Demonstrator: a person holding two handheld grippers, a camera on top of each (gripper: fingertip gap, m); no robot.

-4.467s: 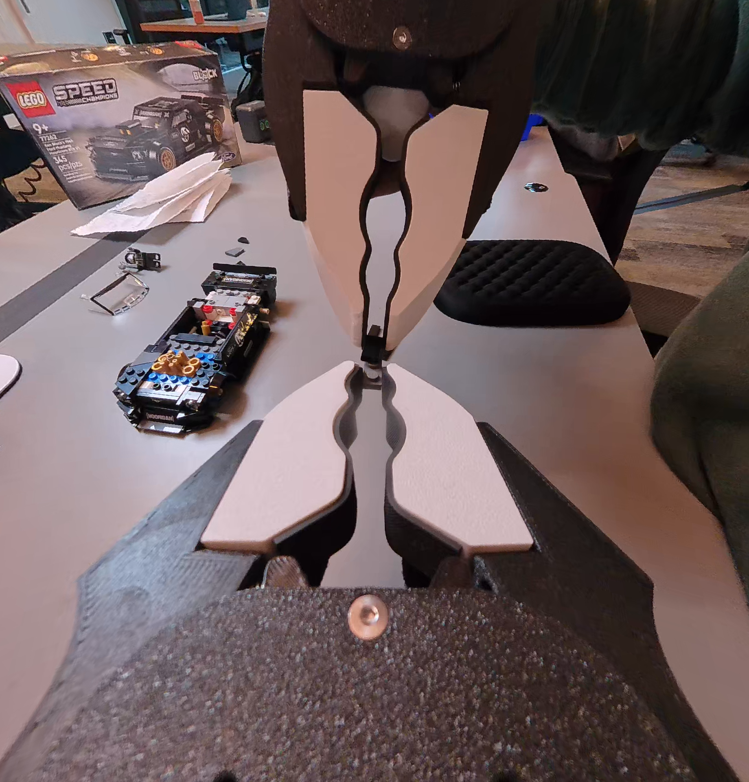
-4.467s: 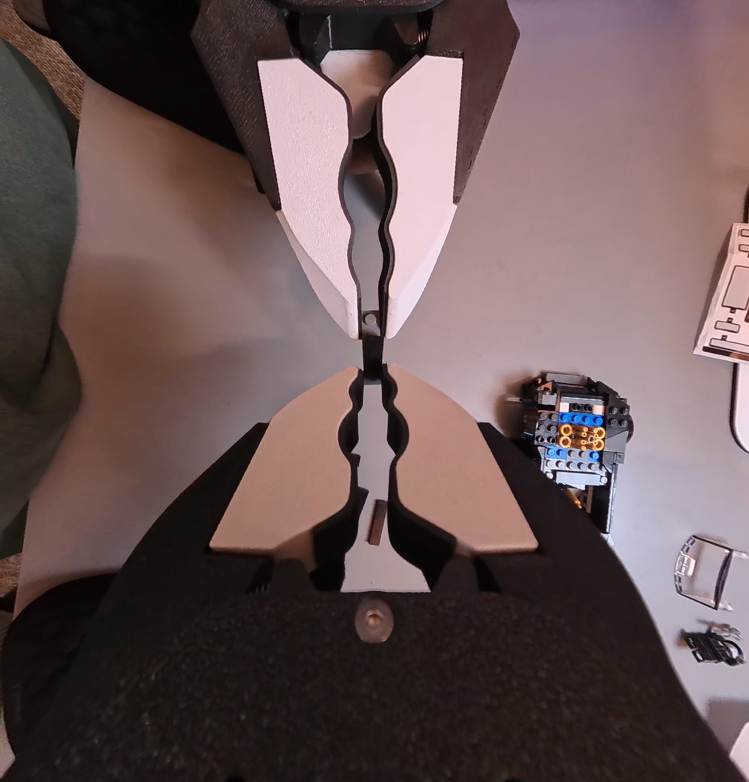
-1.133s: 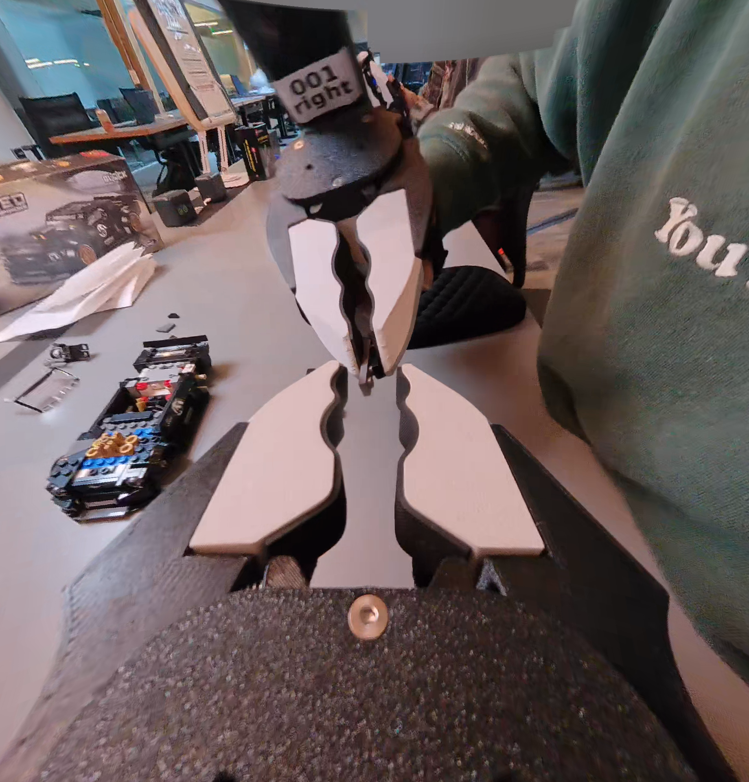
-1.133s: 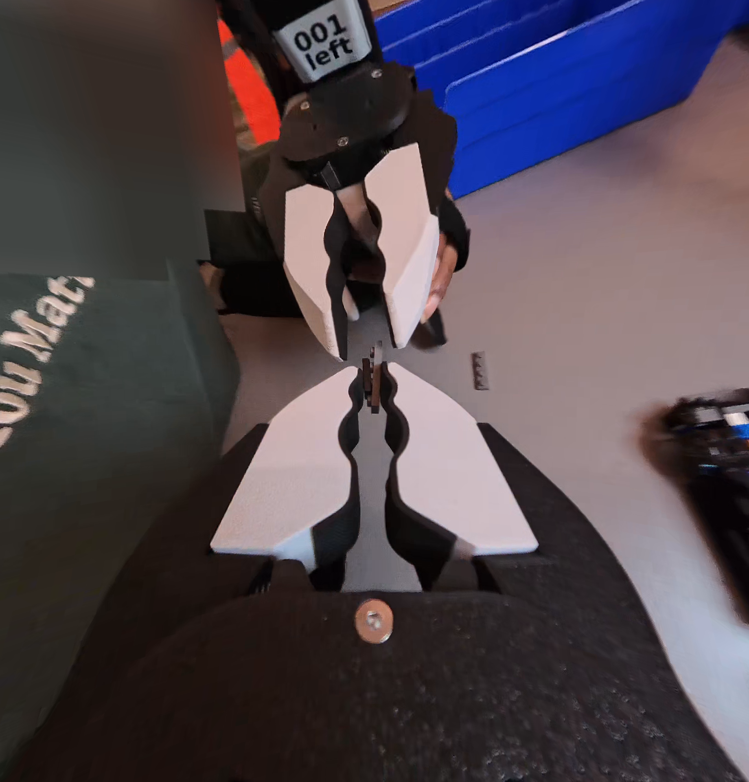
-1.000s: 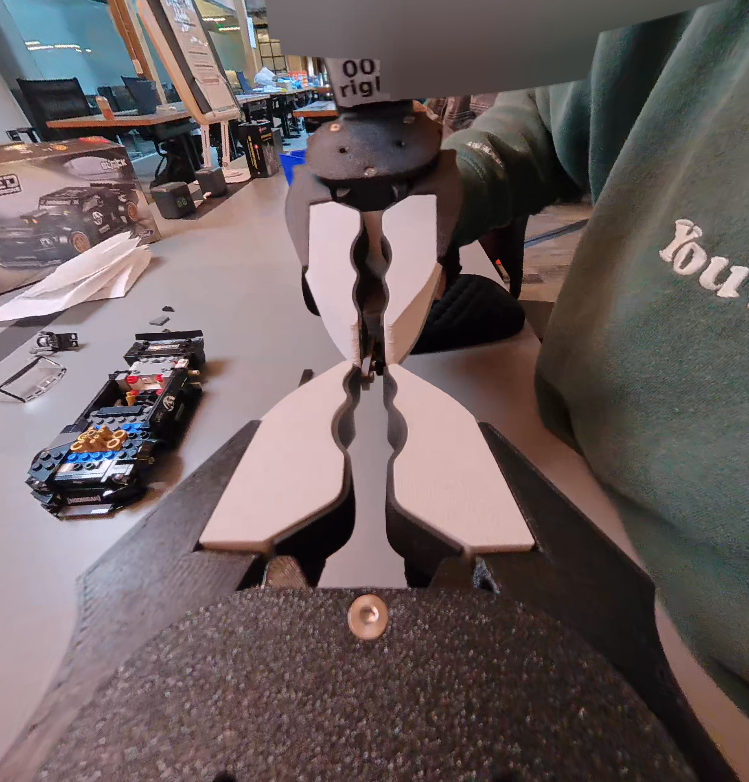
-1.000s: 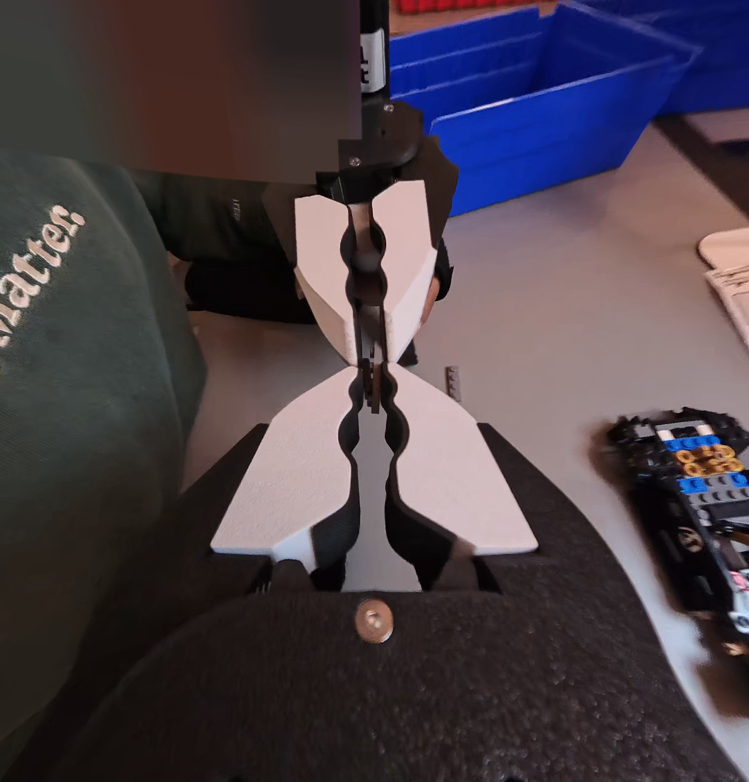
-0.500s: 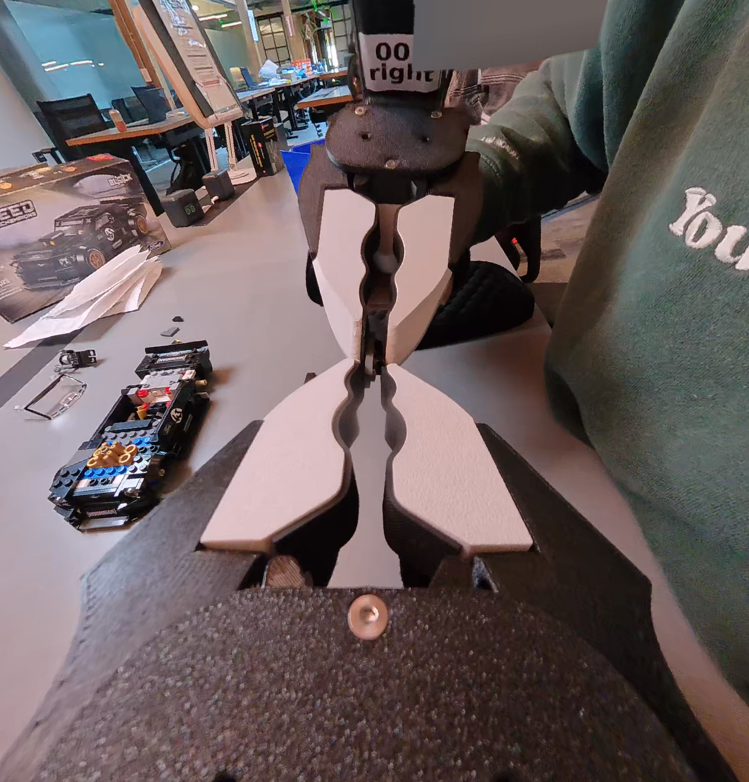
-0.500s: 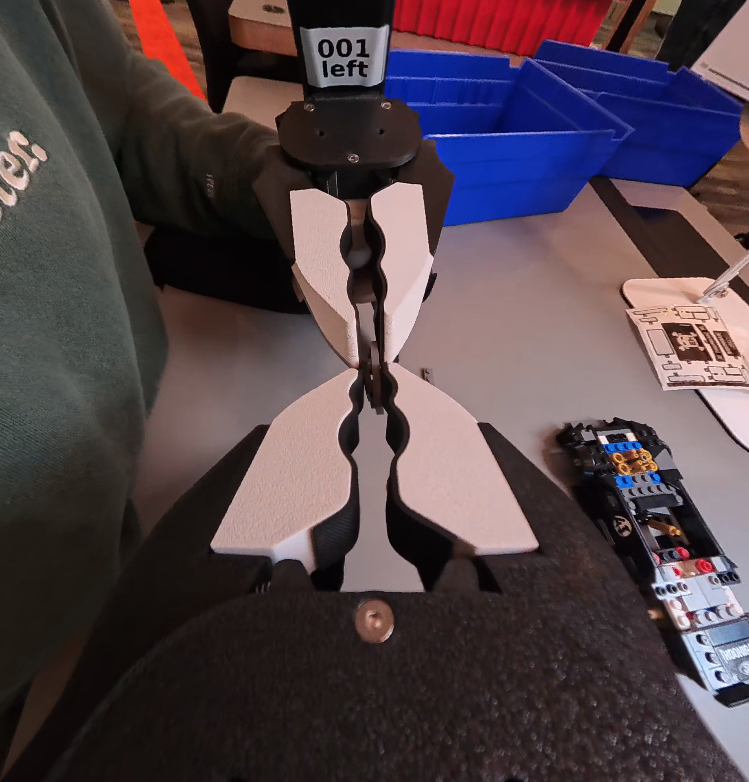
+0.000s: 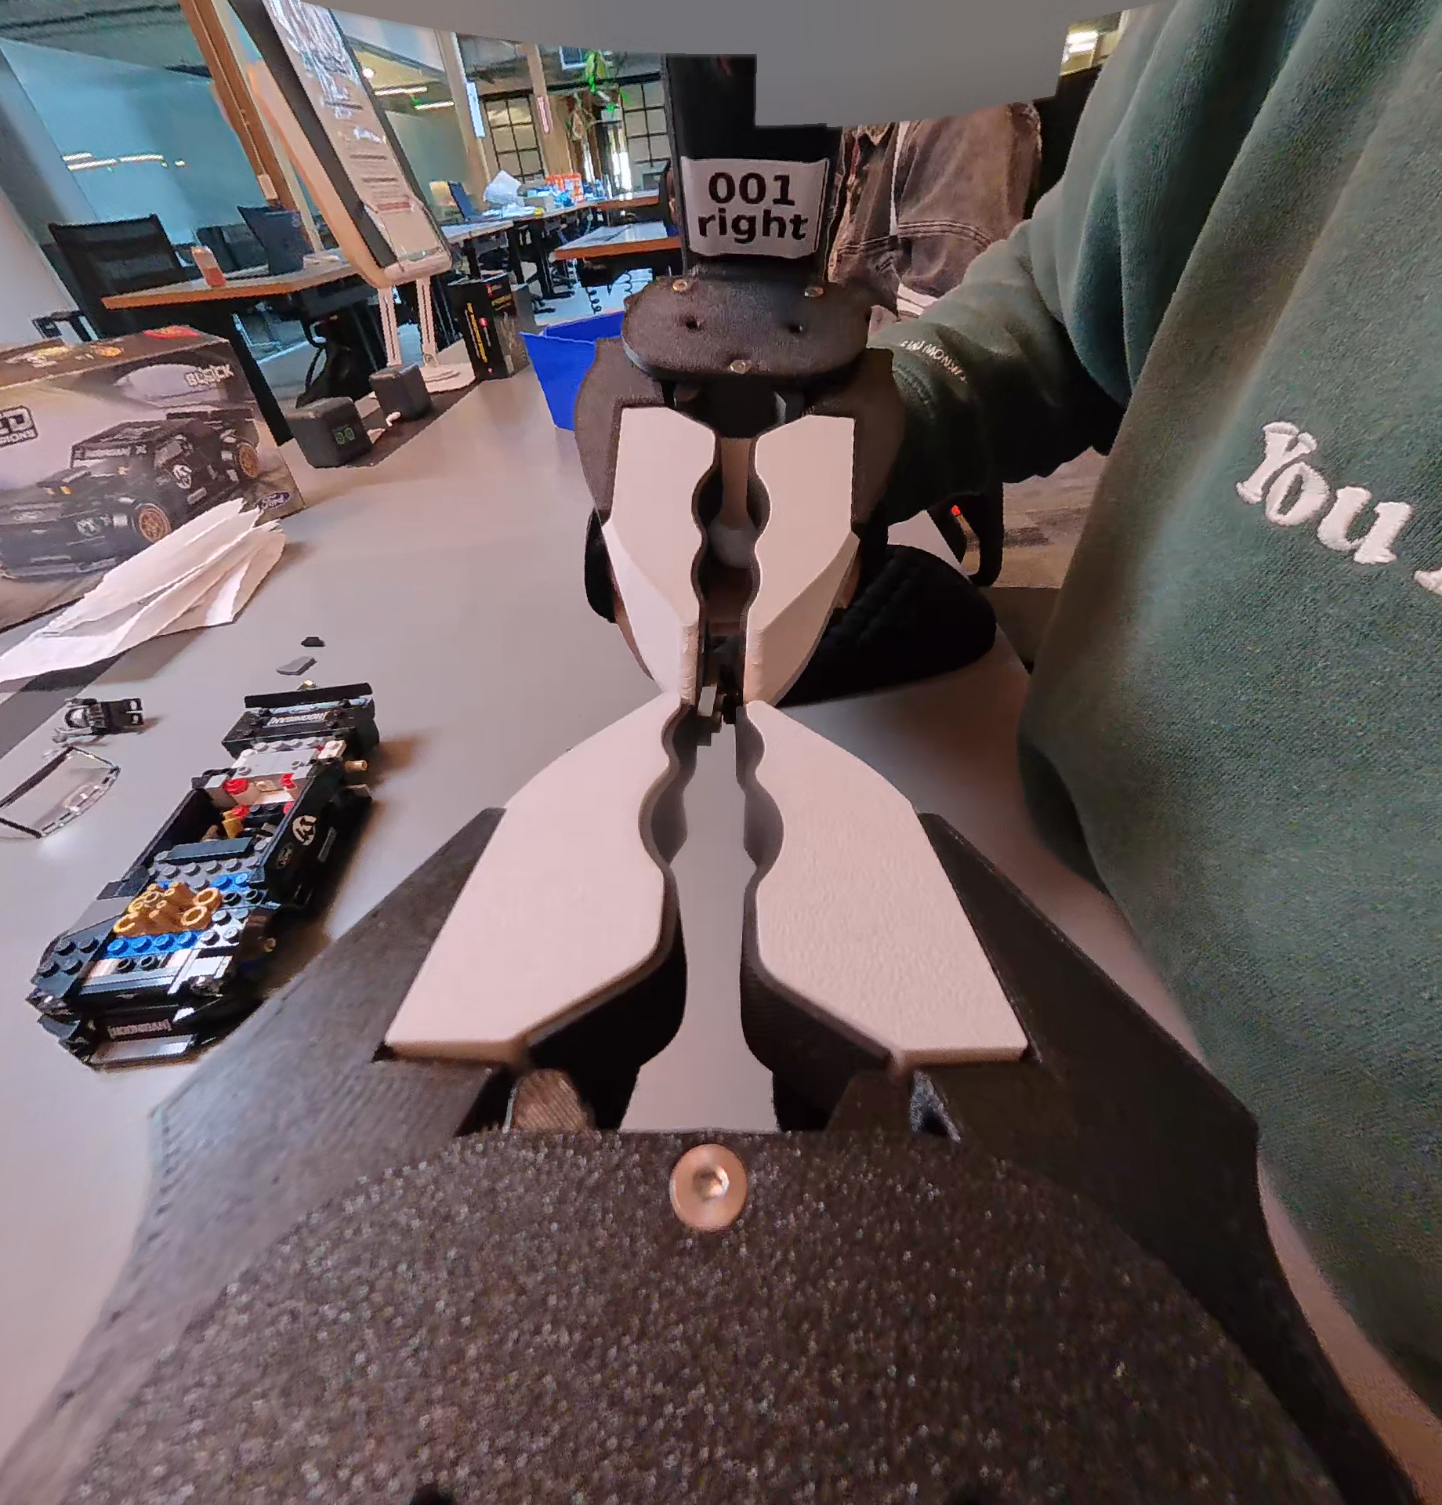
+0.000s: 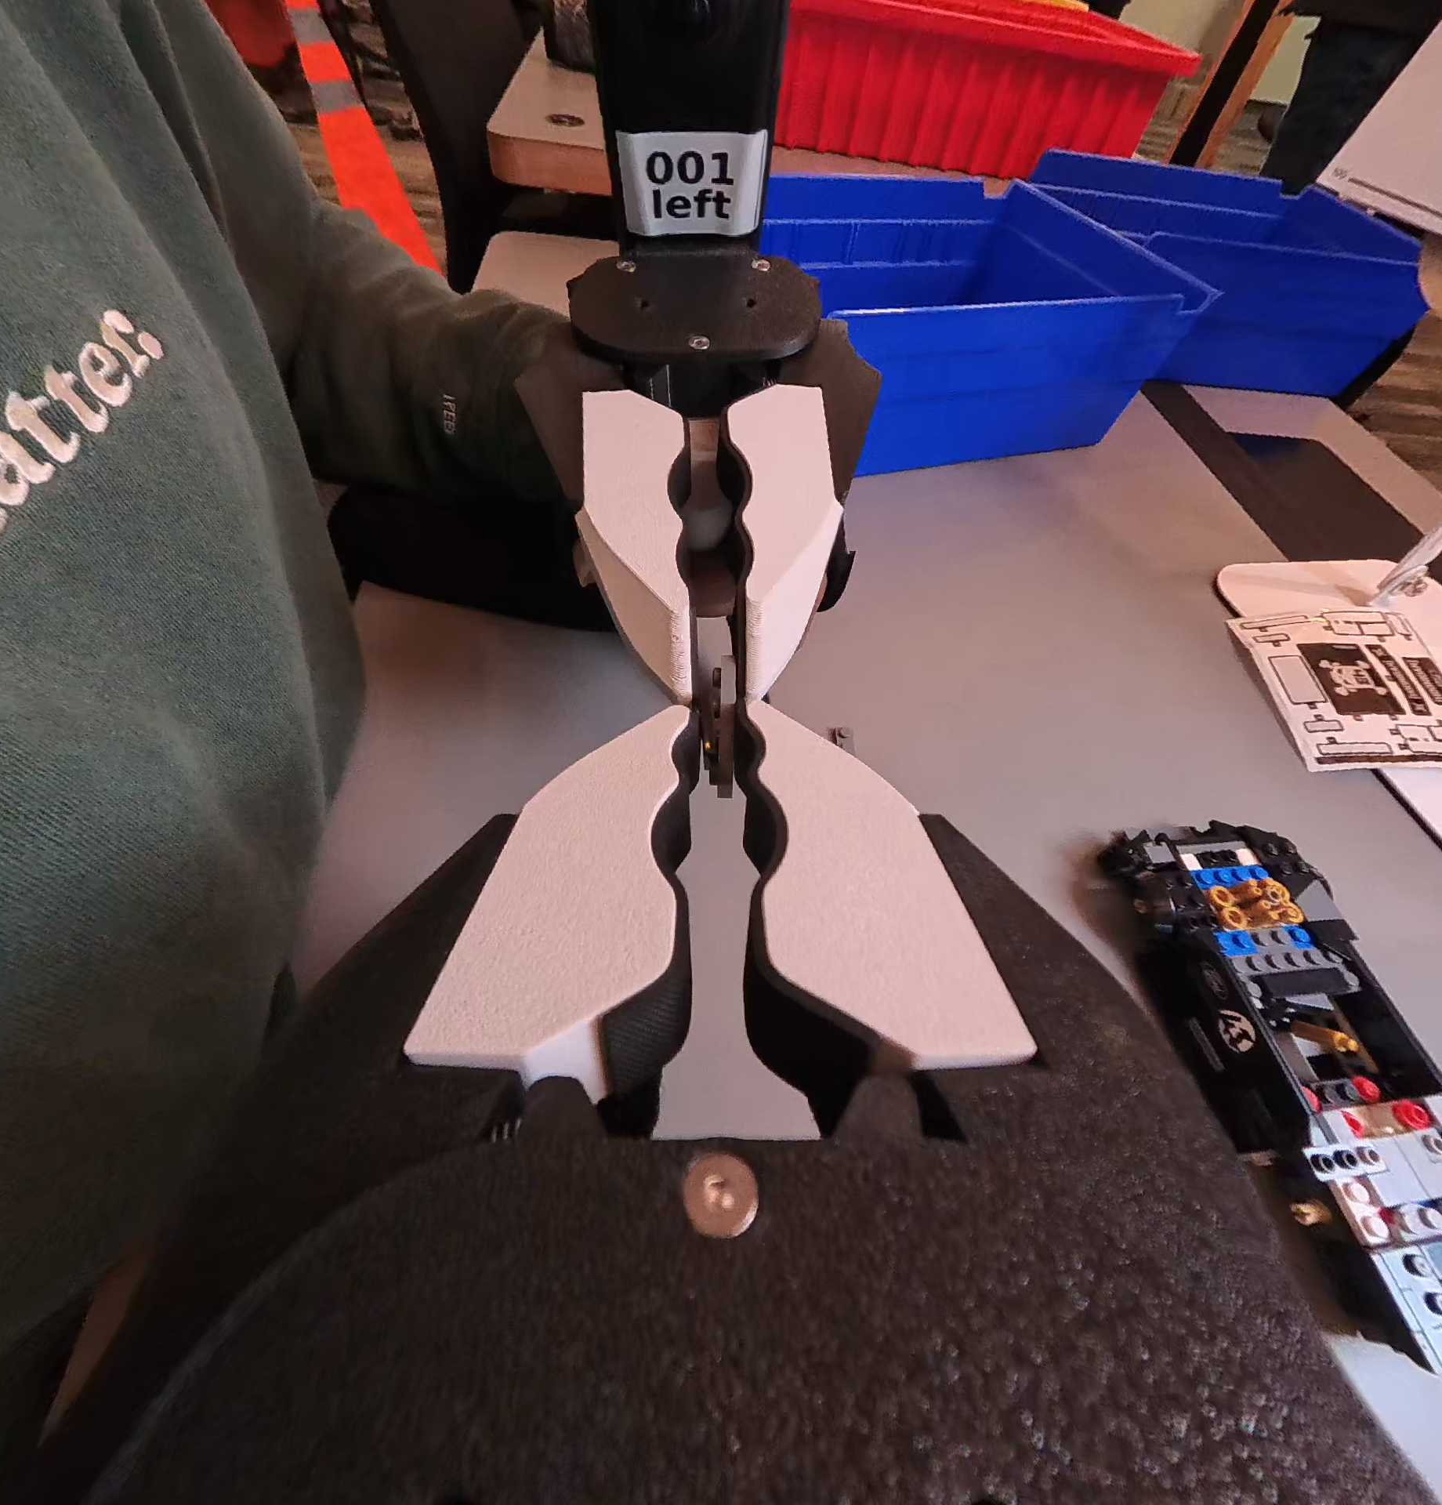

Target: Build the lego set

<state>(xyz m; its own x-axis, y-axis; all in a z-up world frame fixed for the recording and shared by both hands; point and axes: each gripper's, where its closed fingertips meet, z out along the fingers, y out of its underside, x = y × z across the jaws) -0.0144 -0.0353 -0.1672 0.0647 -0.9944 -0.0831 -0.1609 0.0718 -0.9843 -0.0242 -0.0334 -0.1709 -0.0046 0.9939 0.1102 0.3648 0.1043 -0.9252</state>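
Note:
My left gripper (image 9: pixel 705 721) and right gripper (image 10: pixel 718 725) meet tip to tip above the grey table (image 9: pixel 473 570). The right gripper is shut on a small dark flat lego piece (image 10: pixel 718 761). The left gripper is shut on the other end of the small part (image 9: pixel 711 702); the join is mostly hidden between the fingertips. In the left wrist view the right gripper (image 9: pixel 714 688) points at me; in the right wrist view the left gripper (image 10: pixel 718 692) does. The part-built black lego car (image 9: pixel 205 879) lies on the table, also in the right wrist view (image 10: pixel 1312 1018).
The lego box (image 9: pixel 107 456), white paper bags (image 9: pixel 156 586), a clear windscreen piece (image 9: pixel 50 794) and small loose parts (image 9: pixel 103 717) lie beyond the car. A black quilted pad (image 9: pixel 905 619), blue bins (image 10: pixel 1027 342), a sticker sheet (image 10: pixel 1353 692) and a person's green sweatshirt (image 9: pixel 1271 733) are close. Both grippers' tips are close together, under 4 cm apart.
The left gripper opened about a second ago and shut again on the piece. Both grippers rose from pointing down at the table to facing each other level; little has moved in the last half second.

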